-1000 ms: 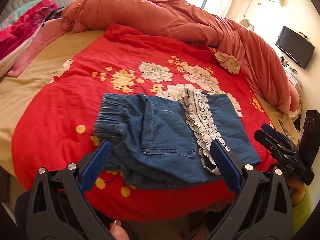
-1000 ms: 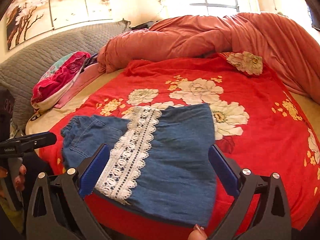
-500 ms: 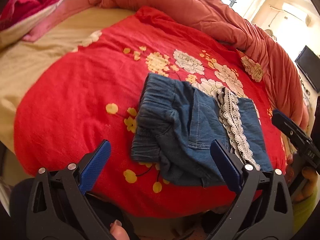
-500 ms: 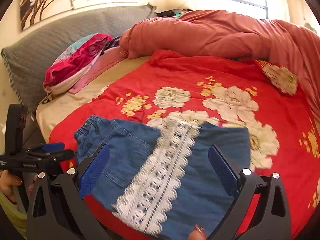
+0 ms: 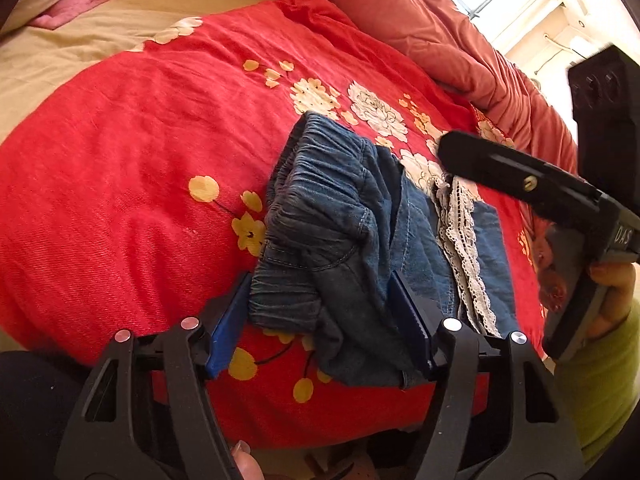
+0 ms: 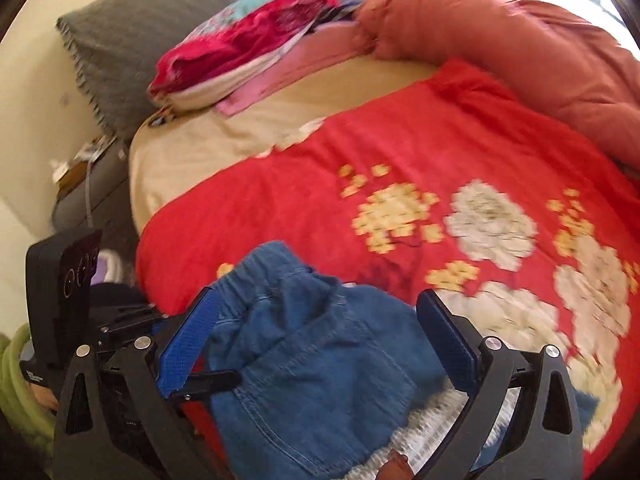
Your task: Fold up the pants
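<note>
Two grippers on one job, biggest thing first: bed with a red floral blanket spread flat as my work surface, orange duvet shoved to the far side so it stays out of the fold. Pillows stacked at the grey headboard, also clear of the work. Pants, blue denim with a lace strip, lie on the blanket near the edge closest to me, waistband end bunched toward the left, so reach is short for both hands. Left gripper straddles the near waistband corner; its jaws have just been closing, now about half open, denim between the blue pads. I can't confirm the pads are biting yet, so I call it not gripped. I read this as pinning or picking that corner for the fold. Right gripper hangs over the waistband and back pocket, jaws wide, nothing held, denim below the pads rather than clamped. Its view is smeared, so fine contact is unclear. In the left view the right gripper's body sits above the lace, held by a hand in a green sleeve. Judgement: fold not started, both hands setting up at the waistband end.
</note>
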{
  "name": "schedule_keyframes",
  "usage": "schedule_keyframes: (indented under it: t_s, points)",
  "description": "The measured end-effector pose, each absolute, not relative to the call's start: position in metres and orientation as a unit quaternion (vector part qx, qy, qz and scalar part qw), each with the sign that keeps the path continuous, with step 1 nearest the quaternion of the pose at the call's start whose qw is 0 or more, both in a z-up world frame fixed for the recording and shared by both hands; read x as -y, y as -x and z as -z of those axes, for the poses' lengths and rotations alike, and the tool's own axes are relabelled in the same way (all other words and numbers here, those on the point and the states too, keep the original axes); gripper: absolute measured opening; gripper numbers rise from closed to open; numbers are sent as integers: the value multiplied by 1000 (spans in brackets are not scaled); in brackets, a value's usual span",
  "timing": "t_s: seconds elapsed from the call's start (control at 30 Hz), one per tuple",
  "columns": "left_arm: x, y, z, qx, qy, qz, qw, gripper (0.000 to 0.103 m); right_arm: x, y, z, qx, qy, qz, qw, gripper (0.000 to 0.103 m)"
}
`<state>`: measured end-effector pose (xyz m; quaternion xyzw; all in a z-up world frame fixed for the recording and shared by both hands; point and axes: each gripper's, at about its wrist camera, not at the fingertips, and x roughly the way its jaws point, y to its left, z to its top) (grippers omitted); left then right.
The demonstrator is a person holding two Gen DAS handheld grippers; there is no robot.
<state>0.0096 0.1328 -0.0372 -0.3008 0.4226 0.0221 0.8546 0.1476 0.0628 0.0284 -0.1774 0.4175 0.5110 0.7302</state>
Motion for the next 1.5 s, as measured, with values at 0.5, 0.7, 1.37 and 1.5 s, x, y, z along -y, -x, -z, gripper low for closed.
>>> schedule_keyframes:
  t_s: [0.5,0.7,1.37,1.5]
  points:
    - [-133,-10,41,-426,306,-19,851,59,-128,-159,37,-505,208,-567,616,60]
    - [-123,-15,38,-427,298,-25,853,73,-114,-146,24,-466,203,-581,636,41]
    - [-85,-15,-2,-356,269,18,895,53,-22,-157,-29,-403,61,-597,691,40]
    - [-74,-18,-7,-357,264,28,896,53,-4,-157,-32,-391,47,-599,697,40]
